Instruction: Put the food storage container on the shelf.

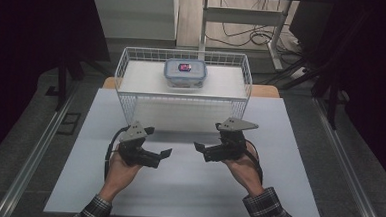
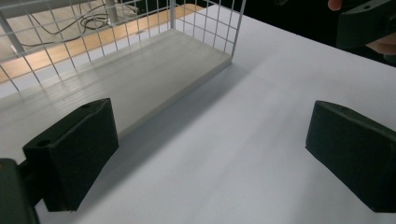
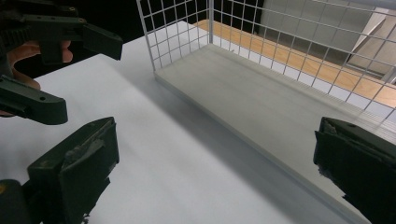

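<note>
A white wire basket (image 1: 183,90) stands in the upper middle of the high view, on the far part of a white table (image 1: 187,188), and its front mesh wall rises between both grippers and the small clear lidded container (image 1: 185,73) that sits on the basket's floor toward its back wall, a pink spot showing through the lid. Beyond the table, at the top of that view, there are white desk legs and loose cables (image 1: 245,36) on a wooden floor. The left gripper (image 1: 160,143) hovers in the lower left centre of the high view, jaws spread wide with nothing between them; the right gripper (image 1: 205,138) mirrors it at lower right centre, also wide apart and empty, the two jaw ends turned toward each other. The container lies well apart from both, higher in the frame and roughly midway between them. The left gripper view shows the basket's corner and pale floor at upper left and part of the other gripper at upper right. The right gripper view shows the basket stretching across the upper right, with the other gripper at upper left.
</note>
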Demonstrator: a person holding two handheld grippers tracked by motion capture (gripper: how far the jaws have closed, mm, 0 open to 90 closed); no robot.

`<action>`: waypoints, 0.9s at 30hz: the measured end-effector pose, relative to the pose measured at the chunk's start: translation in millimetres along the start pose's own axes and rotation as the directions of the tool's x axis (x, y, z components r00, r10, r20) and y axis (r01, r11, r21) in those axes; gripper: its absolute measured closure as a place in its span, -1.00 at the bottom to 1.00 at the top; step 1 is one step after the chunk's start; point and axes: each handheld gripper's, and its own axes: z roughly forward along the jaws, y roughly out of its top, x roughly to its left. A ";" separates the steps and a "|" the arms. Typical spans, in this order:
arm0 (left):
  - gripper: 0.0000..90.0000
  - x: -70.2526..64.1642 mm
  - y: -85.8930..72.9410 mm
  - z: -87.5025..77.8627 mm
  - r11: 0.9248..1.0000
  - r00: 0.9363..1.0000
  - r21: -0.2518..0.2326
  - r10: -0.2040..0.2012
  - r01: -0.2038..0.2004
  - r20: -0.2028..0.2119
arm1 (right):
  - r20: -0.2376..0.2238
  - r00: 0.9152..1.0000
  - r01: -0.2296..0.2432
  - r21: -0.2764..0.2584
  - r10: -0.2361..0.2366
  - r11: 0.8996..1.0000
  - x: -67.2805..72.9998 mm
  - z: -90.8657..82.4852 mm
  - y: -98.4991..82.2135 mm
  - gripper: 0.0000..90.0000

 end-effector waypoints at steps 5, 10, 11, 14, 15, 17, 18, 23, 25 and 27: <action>-0.96 -5.0 -6.3 -1.3 1.000 1.000 0.012 0.008 -0.008 -0.006 | 0.000 1.000 0.005 0.013 -0.005 1.000 4.4 -1.1 -7.8 -1.00; -0.98 -10.6 -14.1 0.3 0.999 1.000 0.037 0.019 -0.019 -0.019 | 0.003 1.000 0.012 0.030 -0.012 0.999 8.5 -0.2 -15.8 -1.00; -0.99 -11.9 -15.9 0.8 0.999 1.000 0.045 0.023 -0.022 -0.021 | 0.005 1.000 0.016 0.034 -0.016 0.999 9.2 -0.3 -17.5 -1.00; -1.00 -14.3 -19.6 1.5 0.998 0.999 0.054 0.025 -0.024 -0.024 | 0.009 1.000 0.022 0.043 -0.023 0.999 11.7 -0.7 -22.9 -1.00; -1.00 -14.3 -19.6 1.5 0.998 0.999 0.054 0.025 -0.024 -0.024 | 0.009 1.000 0.022 0.043 -0.023 0.999 11.7 -0.7 -22.9 -1.00; -1.00 -16.8 -22.6 1.2 0.998 0.999 0.058 0.027 -0.026 -0.028 | 0.010 1.000 0.027 0.055 -0.027 0.998 14.3 -1.0 -28.3 -1.00; -1.00 -16.8 -22.6 1.2 0.998 0.999 0.058 0.027 -0.026 -0.028 | 0.010 1.000 0.027 0.055 -0.027 0.998 14.3 -1.0 -28.3 -1.00; -1.00 -23.0 -28.4 -1.5 0.998 0.998 0.059 0.037 -0.035 -0.041 | 0.011 0.999 0.032 0.064 -0.033 0.997 18.0 -2.7 -36.0 -1.00; -1.00 -24.8 -31.1 -2.1 0.997 0.998 0.068 0.045 -0.042 -0.048 | 0.006 1.000 0.023 0.072 -0.024 0.997 19.9 -5.1 -41.0 -1.00; -1.00 -25.8 -33.4 -2.3 0.996 0.998 0.078 0.048 -0.044 -0.047 | 0.006 1.000 0.022 0.074 -0.022 0.997 20.6 -5.8 -42.4 -1.00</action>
